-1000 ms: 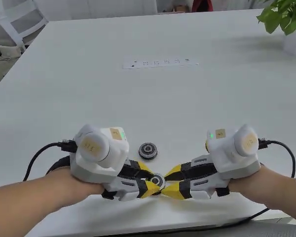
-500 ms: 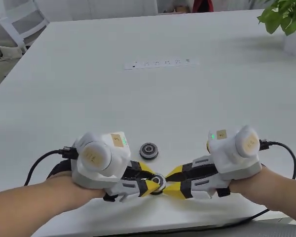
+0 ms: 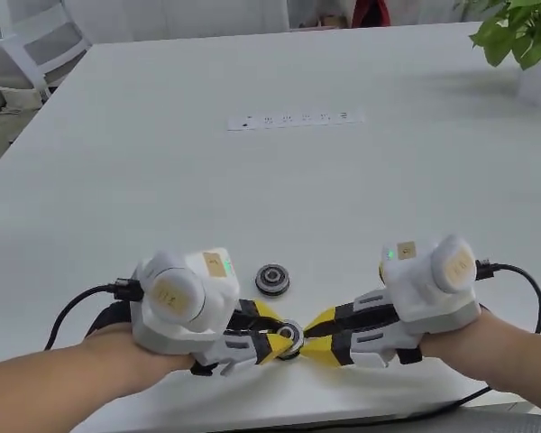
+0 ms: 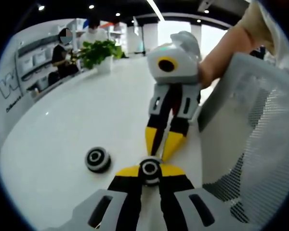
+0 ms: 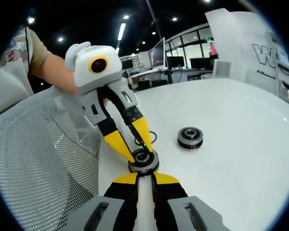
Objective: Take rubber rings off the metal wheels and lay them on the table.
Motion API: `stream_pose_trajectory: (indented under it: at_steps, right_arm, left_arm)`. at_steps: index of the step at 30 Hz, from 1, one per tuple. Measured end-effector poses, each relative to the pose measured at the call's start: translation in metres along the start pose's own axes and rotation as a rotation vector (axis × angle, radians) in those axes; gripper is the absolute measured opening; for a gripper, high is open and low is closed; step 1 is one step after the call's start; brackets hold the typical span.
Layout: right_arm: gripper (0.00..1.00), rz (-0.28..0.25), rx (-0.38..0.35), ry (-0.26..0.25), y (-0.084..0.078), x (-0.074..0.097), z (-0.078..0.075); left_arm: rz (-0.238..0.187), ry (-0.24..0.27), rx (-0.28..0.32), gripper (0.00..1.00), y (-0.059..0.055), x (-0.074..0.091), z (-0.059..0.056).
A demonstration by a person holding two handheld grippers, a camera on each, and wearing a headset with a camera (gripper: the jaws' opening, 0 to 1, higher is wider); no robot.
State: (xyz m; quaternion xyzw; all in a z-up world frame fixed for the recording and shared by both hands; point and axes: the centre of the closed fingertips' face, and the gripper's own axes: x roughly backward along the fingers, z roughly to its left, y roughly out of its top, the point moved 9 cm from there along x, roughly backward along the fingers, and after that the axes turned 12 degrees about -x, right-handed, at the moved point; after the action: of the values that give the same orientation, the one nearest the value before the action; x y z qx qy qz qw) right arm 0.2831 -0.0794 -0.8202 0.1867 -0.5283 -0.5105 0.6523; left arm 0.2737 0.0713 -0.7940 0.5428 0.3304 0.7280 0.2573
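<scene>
Near the table (image 3: 252,198) edge, both hand-held grippers (image 3: 270,343) (image 3: 313,333) pinch one wheel (image 3: 289,336).

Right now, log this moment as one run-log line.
left gripper: shut on held wheel | right gripper: jaws at its rim, grip unclear | second wheel: lying apart on table

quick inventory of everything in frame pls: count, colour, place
table: 1, white, under everything
held wheel: 1, metal with black rubber ring, near table edge, gripped from both sides
loose wheel: 1, metal with black rubber ring, flat on table just beyond held wheel
power strip: 1, white, mid-table
plant: 1, green, far right corner
chair: 1, white mesh, past far left corner
cables: 2, black, near edge, left and right
left tongs: 1, yellow-black tips, shut on held wheel
right tongs: 1, yellow-black tips, shut on held wheel's rim
</scene>
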Motion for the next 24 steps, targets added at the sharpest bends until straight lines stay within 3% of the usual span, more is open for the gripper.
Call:
stream_pose_trajectory:
  at_steps: [5, 14, 20, 23, 24]
  right_arm:
    - [0.03, -0.006, -0.028, 0.001, 0.000, 0.000, -0.001]
    - [0.00, -0.039, -0.175, 0.007, -0.002, 0.003, -0.004]
    - [0.00, -0.091, -0.308, 0.014, -0.005, 0.007, -0.008]
    - [0.00, -0.156, -0.389, 0.029, -0.001, 0.011, -0.010]
    - [0.00, -0.149, -0.374, 0.028, -0.002, 0.010, -0.011]
  left_arm:
    - [0.000, 0.004, -0.001, 0.13, 0.000, 0.000, -0.001]
    - [0.004, 0.009, -0.023, 0.13, 0.000, 0.000, -0.001]
    - [0.008, 0.015, -0.026, 0.13, 0.000, 0.000, -0.002]
    - [0.009, 0.016, -0.029, 0.13, 0.000, 0.000, -0.001]
    - [0.009, 0.016, -0.028, 0.13, 0.000, 0.000, -0.001]
